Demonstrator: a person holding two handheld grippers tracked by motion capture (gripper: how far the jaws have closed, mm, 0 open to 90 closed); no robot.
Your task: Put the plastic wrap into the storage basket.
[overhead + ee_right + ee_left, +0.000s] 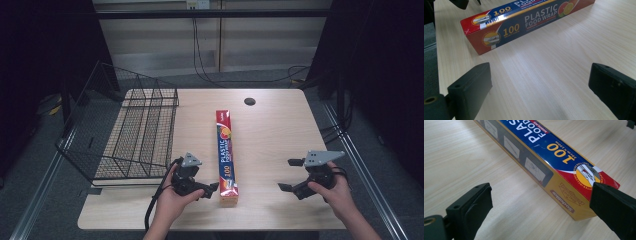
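Observation:
A long box of plastic food wrap [226, 155], blue, red and yellow, lies flat along the middle of the wooden table [280, 130], one end toward the front edge. My left gripper [209, 189] is held just left of that near end and is open. In the left gripper view the box's near end [564, 182] lies between and just beyond the jaws, the right jaw level with its corner, touching nothing. My right gripper [290, 175] stands open well to the right of the box, pointing toward it. The right gripper view has the box [524, 20] ahead across bare table.
A black wire basket [135, 130] sits on the table's left part, hanging over the left edge. A round cable hole [249, 101] is near the back edge. Cables lie on the floor behind the table. Bare wood lies between the box and the right gripper.

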